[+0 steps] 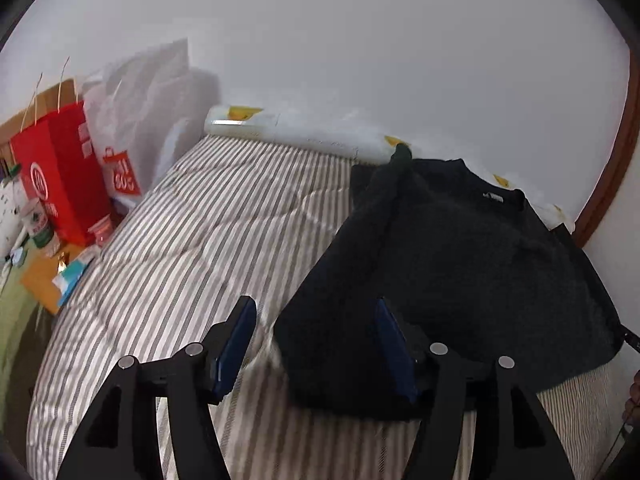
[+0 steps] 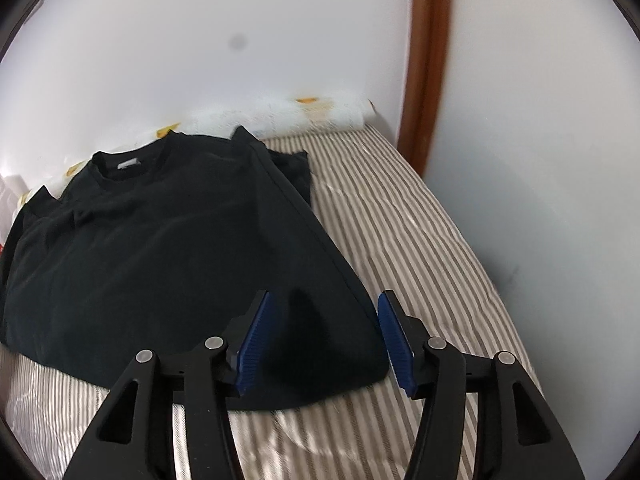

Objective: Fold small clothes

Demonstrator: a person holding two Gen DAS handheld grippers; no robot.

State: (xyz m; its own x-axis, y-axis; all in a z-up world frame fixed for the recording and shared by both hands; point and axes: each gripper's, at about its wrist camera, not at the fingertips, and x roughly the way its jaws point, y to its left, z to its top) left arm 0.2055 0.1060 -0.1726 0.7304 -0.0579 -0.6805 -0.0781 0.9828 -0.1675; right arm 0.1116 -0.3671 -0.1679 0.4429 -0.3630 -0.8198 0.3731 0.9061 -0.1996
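A black short-sleeved knit T-shirt (image 2: 160, 240) lies spread front-up on the grey-and-white striped quilted bed cover (image 1: 180, 240), its round neckline with a pale label toward the white wall and the rolled white bedding with yellow print (image 1: 300, 132), its hem toward the cameras; so its long axis runs from the hem near the tools up to the collar by the wall. The left tool (image 1: 316, 344) hangs open over the hem's left corner, one blue pad above bare stripes and the other above the dark cloth, neither pressing on it. The right tool (image 2: 324, 336) is likewise open, straddling the hem's right corner, where a small raised pucker of fabric stands between the pads without being pinched. By the look of it, the shirt is laid out flat and the folding itself is not yet begun, or a laying-out step has ended with both corners free. The next move probably calls for choosing fresh grip points, perhaps a sleeve and side edge, and closing on a single layer cleanly. A red paper carrier bag (image 1: 60, 176) stands beyond the bed's left side.
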